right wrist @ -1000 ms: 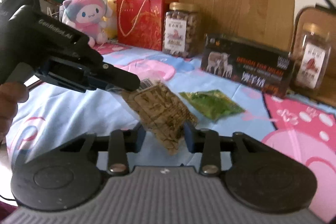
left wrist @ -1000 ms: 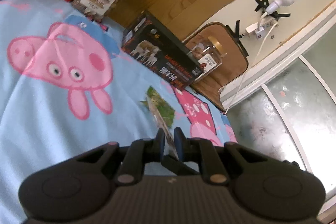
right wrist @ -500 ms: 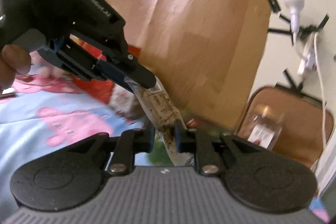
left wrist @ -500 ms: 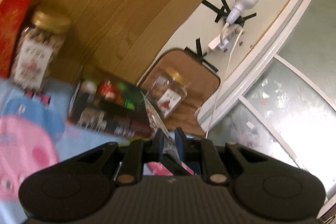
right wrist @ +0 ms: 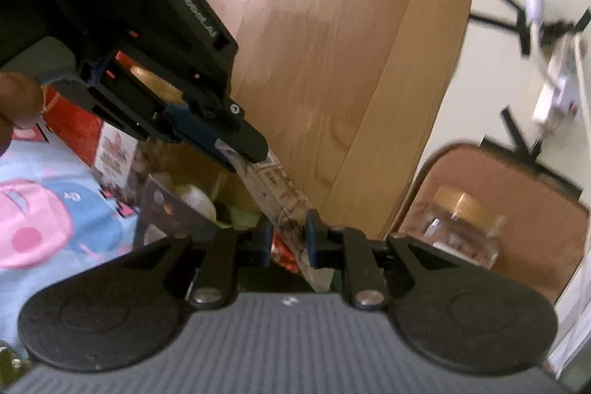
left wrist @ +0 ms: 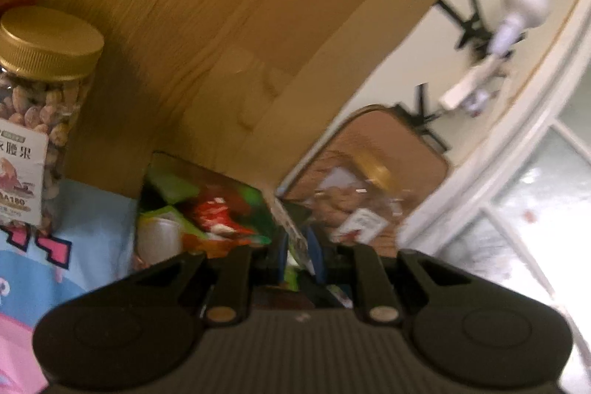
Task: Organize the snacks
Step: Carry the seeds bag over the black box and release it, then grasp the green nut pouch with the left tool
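Both the right gripper (right wrist: 287,239) and the left gripper (right wrist: 242,150) pinch the flat snack packet (right wrist: 280,198) tight between them, just above the open snack box (left wrist: 207,209) ahead, probably to drop it in.

A flat printed snack packet (right wrist: 284,205) hangs tilted above the open box (right wrist: 177,205) of snacks

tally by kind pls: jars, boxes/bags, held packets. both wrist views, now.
Gold-lid jars: 2 (nut jar, far jar)
Open snack box: 1
Red gift bag: 1
Held snack packet: 1, clamped by left tongs and right tongs
Total: 5
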`<action>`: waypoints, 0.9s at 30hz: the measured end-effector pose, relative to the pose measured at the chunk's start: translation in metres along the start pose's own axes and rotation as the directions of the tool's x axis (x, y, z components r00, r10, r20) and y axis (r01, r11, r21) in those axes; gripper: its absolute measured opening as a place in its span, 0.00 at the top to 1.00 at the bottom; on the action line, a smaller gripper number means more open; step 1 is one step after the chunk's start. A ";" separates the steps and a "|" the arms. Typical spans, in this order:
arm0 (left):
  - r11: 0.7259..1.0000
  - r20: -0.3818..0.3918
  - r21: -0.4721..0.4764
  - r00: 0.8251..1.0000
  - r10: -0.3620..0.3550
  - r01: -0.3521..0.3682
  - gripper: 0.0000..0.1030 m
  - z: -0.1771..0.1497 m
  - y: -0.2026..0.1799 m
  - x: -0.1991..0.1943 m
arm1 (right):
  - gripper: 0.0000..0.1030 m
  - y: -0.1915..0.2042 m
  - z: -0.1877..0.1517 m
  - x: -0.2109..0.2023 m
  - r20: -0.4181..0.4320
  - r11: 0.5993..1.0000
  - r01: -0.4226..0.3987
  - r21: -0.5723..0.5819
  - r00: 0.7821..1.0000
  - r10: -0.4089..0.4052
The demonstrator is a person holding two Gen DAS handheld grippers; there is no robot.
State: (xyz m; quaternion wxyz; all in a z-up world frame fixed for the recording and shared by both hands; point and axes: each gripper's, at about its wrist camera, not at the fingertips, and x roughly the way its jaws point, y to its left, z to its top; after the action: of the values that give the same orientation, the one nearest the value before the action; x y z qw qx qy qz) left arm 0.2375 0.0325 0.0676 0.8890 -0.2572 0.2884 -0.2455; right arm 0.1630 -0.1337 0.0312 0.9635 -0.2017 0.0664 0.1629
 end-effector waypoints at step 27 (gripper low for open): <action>0.992 -0.186 -0.065 0.978 0.094 -0.107 0.69 -0.132 0.027 -0.069 | 0.59 -0.037 -0.079 -0.091 -0.122 0.466 -0.160 0.870 0.846 0.519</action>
State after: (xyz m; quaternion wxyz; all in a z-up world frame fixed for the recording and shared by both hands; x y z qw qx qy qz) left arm 0.1118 0.0512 -0.0143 0.8599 -0.2517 0.3903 -0.2118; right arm 0.0848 -0.2238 -0.0093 0.8549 0.2718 0.3557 0.2624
